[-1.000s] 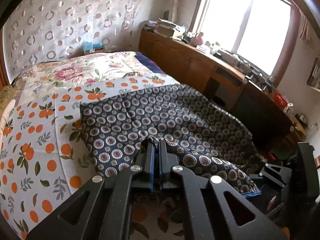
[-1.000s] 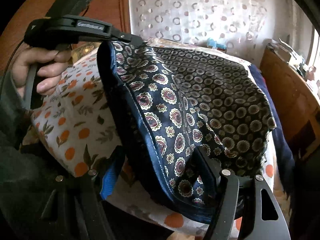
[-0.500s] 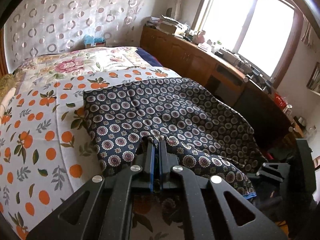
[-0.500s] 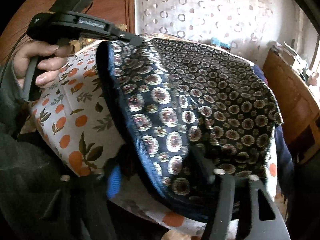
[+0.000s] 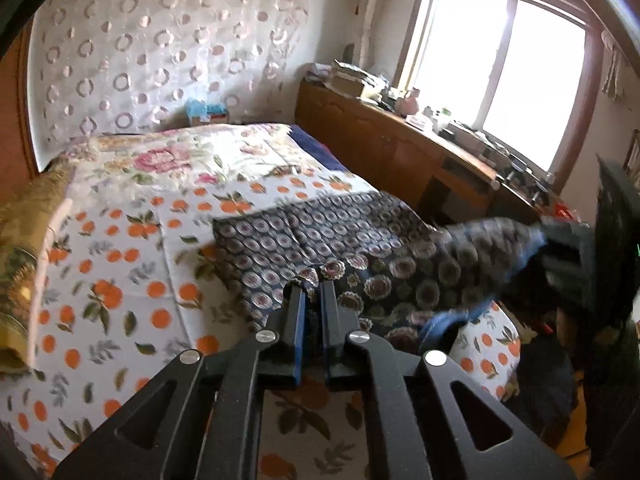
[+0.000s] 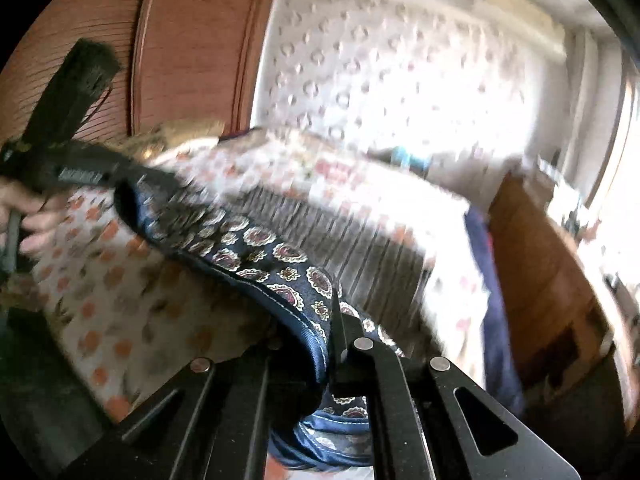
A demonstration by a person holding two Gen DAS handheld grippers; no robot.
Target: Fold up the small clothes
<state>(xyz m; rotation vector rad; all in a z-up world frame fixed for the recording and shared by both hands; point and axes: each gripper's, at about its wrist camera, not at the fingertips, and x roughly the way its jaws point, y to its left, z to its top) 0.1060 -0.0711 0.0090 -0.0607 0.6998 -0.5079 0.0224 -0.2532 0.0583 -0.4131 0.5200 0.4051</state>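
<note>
Navy fabric printed with ringed medallions, a small garment (image 5: 316, 240) edged in blue, is seen spread partly across the orange-print bedsheet (image 5: 120, 272), its far portion lying flat while the near edge is lifted off the bed. One corner of that edge is pinched between the nearly closed fingers of the left gripper (image 5: 313, 288), and only a narrow slit is left between the blue-lined pads. Toward the right of the left wrist view, the cloth is drawn up into a blurred peak where it is gripped by the right gripper (image 5: 568, 248). In the right wrist view, the hem of the garment (image 6: 280, 276) is clamped between the closed fingers of the right gripper (image 6: 334, 344), with a bunch of folded cloth hanging below them. From there the edge is stretched up and to the left, to the left gripper (image 6: 80, 168), which is held by a hand (image 6: 28, 216). Much of this view is smeared by motion blur. A wooden cabinet (image 5: 400, 148) is seen along the wall beneath a bright window (image 5: 512, 72).
</note>
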